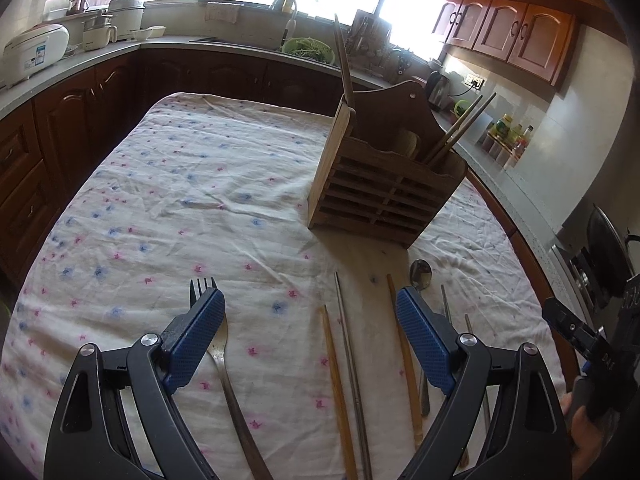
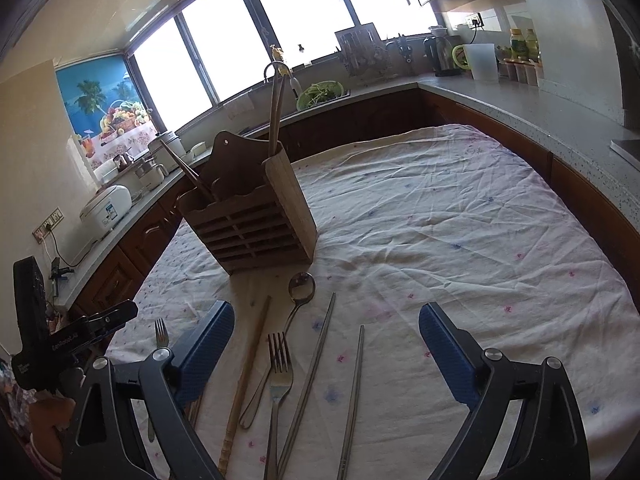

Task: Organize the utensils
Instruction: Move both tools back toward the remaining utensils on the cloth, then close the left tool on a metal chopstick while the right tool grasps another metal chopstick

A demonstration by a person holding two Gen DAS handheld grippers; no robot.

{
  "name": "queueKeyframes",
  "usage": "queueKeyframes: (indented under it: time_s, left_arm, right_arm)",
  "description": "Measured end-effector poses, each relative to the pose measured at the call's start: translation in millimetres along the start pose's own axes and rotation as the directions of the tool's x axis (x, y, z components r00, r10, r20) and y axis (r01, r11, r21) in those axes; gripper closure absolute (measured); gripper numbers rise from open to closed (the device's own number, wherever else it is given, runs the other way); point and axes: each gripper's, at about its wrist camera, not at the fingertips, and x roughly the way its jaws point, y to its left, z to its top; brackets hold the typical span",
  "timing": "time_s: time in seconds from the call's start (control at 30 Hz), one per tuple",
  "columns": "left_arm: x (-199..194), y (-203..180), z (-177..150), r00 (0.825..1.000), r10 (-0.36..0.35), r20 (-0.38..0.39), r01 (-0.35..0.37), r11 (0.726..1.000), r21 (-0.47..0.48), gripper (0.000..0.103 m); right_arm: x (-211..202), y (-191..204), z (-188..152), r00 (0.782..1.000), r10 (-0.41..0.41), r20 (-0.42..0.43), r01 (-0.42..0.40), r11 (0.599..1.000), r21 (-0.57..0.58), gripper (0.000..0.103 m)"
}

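Observation:
A slatted wooden utensil holder (image 1: 384, 196) (image 2: 256, 216) stands on the floral tablecloth (image 1: 200, 184), with a few wooden chopsticks upright in it. In front of it lie loose utensils: a fork (image 1: 224, 356), wooden chopsticks (image 1: 336, 380), a metal chopstick (image 1: 350, 352) and a spoon (image 1: 420, 274). My left gripper (image 1: 308, 296) hangs open above them, its left finger over the fork's tines. My right gripper (image 2: 326, 310) is open too, over another fork (image 2: 280, 376), the spoon (image 2: 302, 286), two metal chopsticks (image 2: 316, 360) and a wooden chopstick (image 2: 248, 368). Neither gripper holds anything.
A grey counter (image 1: 100, 56) with dark wood cabinets wraps around the table. On it are a rice cooker (image 1: 36, 50), a sink with a green colander (image 2: 320, 94), a kettle (image 2: 436, 54) and bottles. A second fork (image 2: 161, 332) lies at the cloth's left edge.

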Motion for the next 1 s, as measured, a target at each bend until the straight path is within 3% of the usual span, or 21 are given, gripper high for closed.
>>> queueKeyframes:
  time_s: [0.17, 0.23, 0.33, 0.63, 0.73, 1.0]
  left_arm:
    - [12.2, -6.3, 2.7, 0.999, -0.003, -0.035, 0.005, 0.999, 0.035, 0.015]
    - [18.3, -9.7, 4.1, 0.999, -0.006, -0.054, 0.009, 0.999, 0.053, 0.024]
    - [29.5, -14.3, 6.5, 0.996, -0.013, -0.092, 0.019, 0.997, 0.074, 0.037]
    - [64.2, -29.2, 9.2, 0.982, 0.0, -0.188, 0.028, 0.989, 0.143, 0.052]
    - [76.8, -32.3, 8.7, 0.976, 0.006, -0.218, 0.029, 0.987, 0.158, 0.061]
    - [101.8, -39.8, 8.1, 0.961, 0.02, -0.276, 0.034, 0.982, 0.188, 0.068]
  right_arm:
    - [14.4, 4.5, 3.2, 0.999, -0.005, -0.041, 0.005, 1.0, -0.019, 0.032]
    - [21.5, 5.8, 4.0, 0.998, -0.005, -0.059, 0.004, 1.0, -0.024, 0.043]
    - [33.3, 7.4, 4.2, 0.996, -0.005, -0.089, 0.002, 0.999, -0.033, 0.05]
    - [70.6, 9.1, 2.3, 0.984, -0.027, -0.176, 0.017, 0.998, -0.057, 0.067]
    - [80.5, 8.0, 1.9, 0.98, -0.033, -0.196, 0.022, 0.998, -0.06, 0.069]
    - [105.3, 7.9, 0.3, 0.968, -0.056, -0.244, 0.036, 0.996, -0.082, 0.074]
